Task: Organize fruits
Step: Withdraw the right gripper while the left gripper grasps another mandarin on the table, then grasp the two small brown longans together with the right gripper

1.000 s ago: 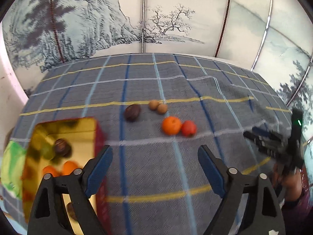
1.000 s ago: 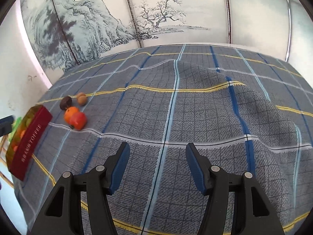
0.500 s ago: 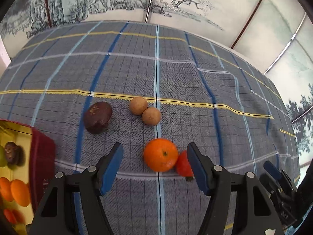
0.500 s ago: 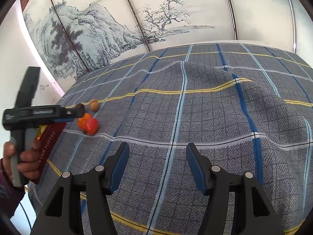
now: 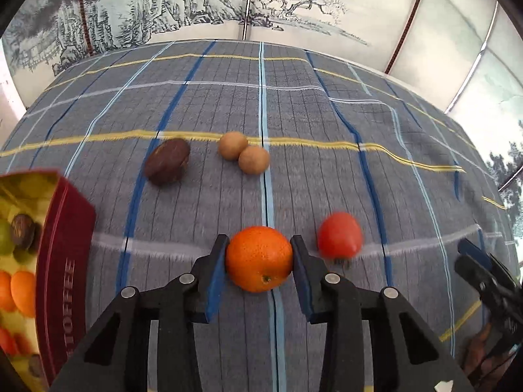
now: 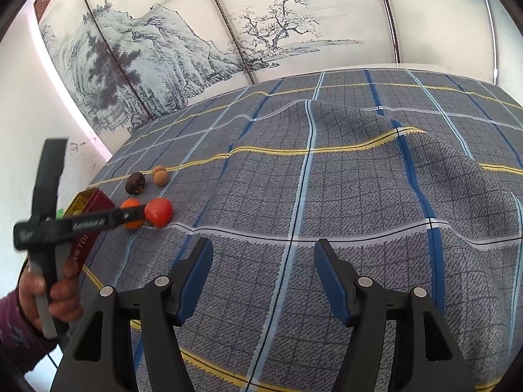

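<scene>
A: Orange [image 5: 259, 258] skin sits between the blue pads of the left hand-held gripper [image 5: 258, 263], both faces pressing its sides. The jaws have just been closing and are now clamped on it. It rests on the checked cloth [image 5: 294, 114], not yet lifted.

B: Hazards at the grip?

A: The fruit is round and the pads are flat. In my judgement contact is narrow, so a fast lift could let it roll out. Squeezing harder risks bruising it.

B: Neighbours?

A: A red fruit [image 5: 340, 234] lies just beside the right pad, apart from the orange. A sideways swing could knock it away across the cloth. Farther off, a dark brown fruit [image 5: 167, 161] and two tan balls [image 5: 243, 153] touching each other lie well clear.

B: The destination?

A: A red tin [image 5: 67, 261] at the left edge, already holding several fruits. Its near wall stands up, so a low carry could strike it.

B: The other hand?

A: The right hand-held gripper [image 6: 263, 281] hovers with jaws apart, nothing between them, over a rumpled fold of cloth. The soft, uneven bedding could let loose fruit roll.
</scene>
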Demonstrator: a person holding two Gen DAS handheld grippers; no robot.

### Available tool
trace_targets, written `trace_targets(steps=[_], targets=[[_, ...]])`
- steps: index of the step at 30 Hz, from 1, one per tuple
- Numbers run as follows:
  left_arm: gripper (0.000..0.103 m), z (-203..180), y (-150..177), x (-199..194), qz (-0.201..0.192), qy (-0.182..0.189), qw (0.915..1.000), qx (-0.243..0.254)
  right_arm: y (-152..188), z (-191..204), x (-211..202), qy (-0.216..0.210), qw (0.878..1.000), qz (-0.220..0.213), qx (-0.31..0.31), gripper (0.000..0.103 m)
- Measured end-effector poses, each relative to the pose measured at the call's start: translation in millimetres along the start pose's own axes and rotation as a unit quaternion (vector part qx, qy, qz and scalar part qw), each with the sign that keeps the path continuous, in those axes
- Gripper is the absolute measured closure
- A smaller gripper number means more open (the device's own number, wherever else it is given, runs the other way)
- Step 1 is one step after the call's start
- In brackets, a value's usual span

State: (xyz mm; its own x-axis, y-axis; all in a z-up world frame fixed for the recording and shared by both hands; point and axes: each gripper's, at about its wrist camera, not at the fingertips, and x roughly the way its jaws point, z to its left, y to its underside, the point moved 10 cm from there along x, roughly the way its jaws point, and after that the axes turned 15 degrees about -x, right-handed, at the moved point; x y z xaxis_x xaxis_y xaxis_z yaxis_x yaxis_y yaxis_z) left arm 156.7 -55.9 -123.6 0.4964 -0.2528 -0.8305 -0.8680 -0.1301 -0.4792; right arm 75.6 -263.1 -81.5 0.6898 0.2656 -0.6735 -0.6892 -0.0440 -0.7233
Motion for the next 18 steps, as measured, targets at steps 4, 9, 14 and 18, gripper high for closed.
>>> trace_targets(steps=[4, 9, 14, 18], targets=[[0.069, 10.4, 8.2, -16.3, -0.037, 0.009, 0.9993, -0.003, -7.3, 14.0, 4.9, -0.007, 0.999, 0.010, -0.036, 0.038], [0.069, 24.8, 10.9, -17.3, -0.045, 0.024, 0.9983, -0.027, -53.4, 69.0, 25.5, -0.088, 0.990, 0.003, -0.112, 0.038], [0.069, 31.5, 6.7, -16.2, -0.048, 0.033, 0.9973, -0.045, -94.4, 114.5, 76.5, -0.129, 0.970, 0.022, -0.206, 0.038], [0.069, 36.7, 4.7, -17.7, -0.053, 0.036, 0.9963, -0.057, -105.6, 143.1, 125.8, -0.149, 0.954, 0.059, -0.253, 0.038]])
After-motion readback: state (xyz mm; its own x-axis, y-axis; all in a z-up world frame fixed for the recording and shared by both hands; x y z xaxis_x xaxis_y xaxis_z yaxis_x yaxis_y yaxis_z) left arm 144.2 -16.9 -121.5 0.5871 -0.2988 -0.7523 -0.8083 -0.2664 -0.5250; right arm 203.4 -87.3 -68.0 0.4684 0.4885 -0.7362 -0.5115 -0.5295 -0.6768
